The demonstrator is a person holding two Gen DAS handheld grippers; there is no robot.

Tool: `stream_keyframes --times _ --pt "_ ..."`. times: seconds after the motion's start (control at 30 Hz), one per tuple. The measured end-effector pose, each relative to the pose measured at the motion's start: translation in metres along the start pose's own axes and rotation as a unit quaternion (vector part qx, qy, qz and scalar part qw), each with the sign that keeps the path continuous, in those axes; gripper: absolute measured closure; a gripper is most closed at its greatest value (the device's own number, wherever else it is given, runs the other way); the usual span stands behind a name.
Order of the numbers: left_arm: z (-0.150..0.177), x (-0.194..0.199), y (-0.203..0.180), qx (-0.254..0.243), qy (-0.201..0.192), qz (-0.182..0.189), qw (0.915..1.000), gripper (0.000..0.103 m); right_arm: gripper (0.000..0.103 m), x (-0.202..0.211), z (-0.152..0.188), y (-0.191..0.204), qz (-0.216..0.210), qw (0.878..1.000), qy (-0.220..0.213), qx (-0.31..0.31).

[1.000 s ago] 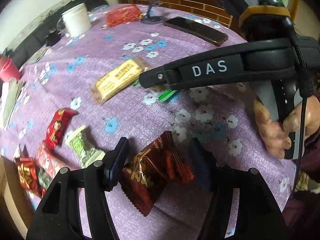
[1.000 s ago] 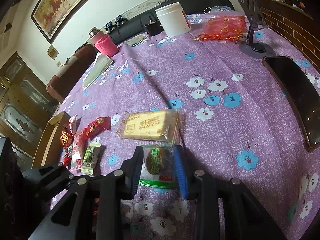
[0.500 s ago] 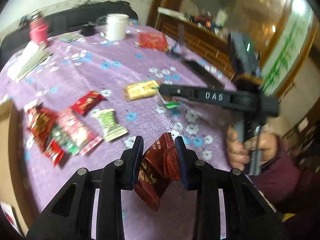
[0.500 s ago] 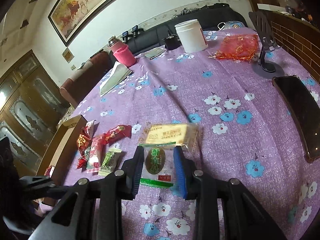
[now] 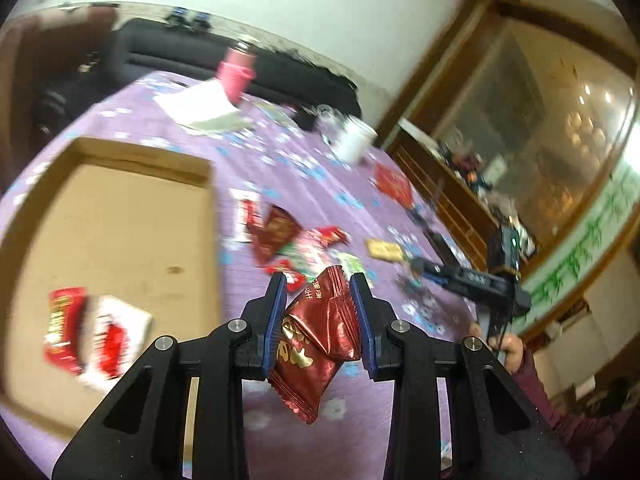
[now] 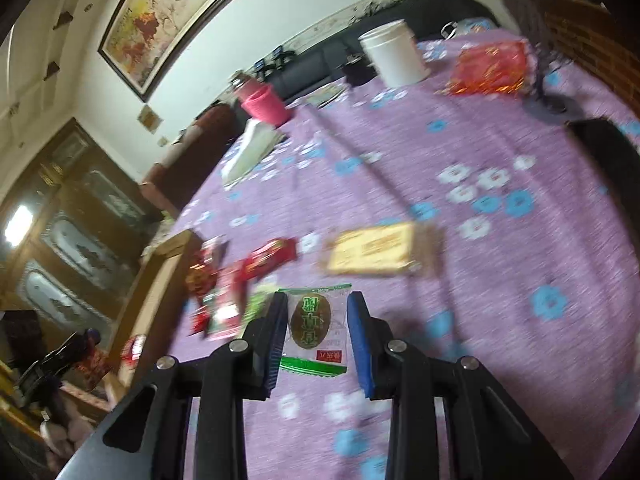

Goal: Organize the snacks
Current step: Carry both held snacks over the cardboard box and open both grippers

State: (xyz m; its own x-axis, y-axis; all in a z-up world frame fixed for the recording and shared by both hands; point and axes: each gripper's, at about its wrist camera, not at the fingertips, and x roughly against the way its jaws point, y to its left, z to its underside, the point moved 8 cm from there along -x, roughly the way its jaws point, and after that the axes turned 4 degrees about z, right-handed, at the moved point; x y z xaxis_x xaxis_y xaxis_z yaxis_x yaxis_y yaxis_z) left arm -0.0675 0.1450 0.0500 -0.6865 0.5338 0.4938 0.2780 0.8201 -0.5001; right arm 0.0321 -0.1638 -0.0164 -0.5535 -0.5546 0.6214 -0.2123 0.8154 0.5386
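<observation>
The fingers of the left gripper (image 5: 319, 312) are clamped on a dark red snack packet (image 5: 316, 344), which hangs between the blue pads above the purple tablecloth (image 5: 320, 184), just beside the cardboard tray (image 5: 120, 216). The right gripper (image 6: 317, 330) pinches a clear green-printed snack packet (image 6: 316, 326) between its pads.
</observation>
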Motion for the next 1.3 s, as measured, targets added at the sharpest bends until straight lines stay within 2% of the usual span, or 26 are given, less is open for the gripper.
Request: stream_keyframes --times 0.1,0.23,0.57,0.8,0.93,1.03,1.1,1.17,1.3 --pt "-0.002 0.023 0.021 0.018 -0.022 -0.009 0.9996 0.071 0.070 -0.004 0.006 0.022 -0.025 1.000 0.015 0.001" --pt "-0.003 0.041 0.051 0.040 -0.038 -0.034 0.9979 0.071 0.070 -0.012 0.008 0.069 -0.043 0.998 0.032 0.035" --pt "-0.018 0.037 0.133 0.123 -0.009 -0.092 0.9881 0.071 0.070 -0.069 0.037 0.199 -0.087 0.983 0.099 0.130" --pt "-0.028 0.036 0.166 0.139 -0.010 -0.121 0.9828 0.071 0.070 -0.125 0.068 0.266 -0.086 0.967 0.146 0.189" --pt "-0.027 0.042 0.181 0.158 -0.014 -0.122 0.9797 0.068 0.070 -0.152 0.082 0.286 -0.079 0.961 0.169 0.206" --pt "-0.027 0.049 0.186 0.170 -0.021 -0.117 0.9782 0.058 0.068 -0.164 0.088 0.293 -0.075 0.960 0.174 0.205" --pt "-0.026 0.053 0.188 0.179 -0.025 -0.113 0.9771 0.049 0.061 -0.167 0.090 0.294 -0.079 0.960 0.179 0.198" --pt "-0.027 0.060 0.189 0.186 -0.033 -0.110 0.9758 0.048 0.055 -0.166 0.087 0.294 -0.083 0.962 0.176 0.192" --pt "-0.031 0.077 0.178 0.189 -0.055 -0.106 0.9747 0.048 0.054 -0.144 0.068 0.284 -0.077 0.968 0.145 0.192"
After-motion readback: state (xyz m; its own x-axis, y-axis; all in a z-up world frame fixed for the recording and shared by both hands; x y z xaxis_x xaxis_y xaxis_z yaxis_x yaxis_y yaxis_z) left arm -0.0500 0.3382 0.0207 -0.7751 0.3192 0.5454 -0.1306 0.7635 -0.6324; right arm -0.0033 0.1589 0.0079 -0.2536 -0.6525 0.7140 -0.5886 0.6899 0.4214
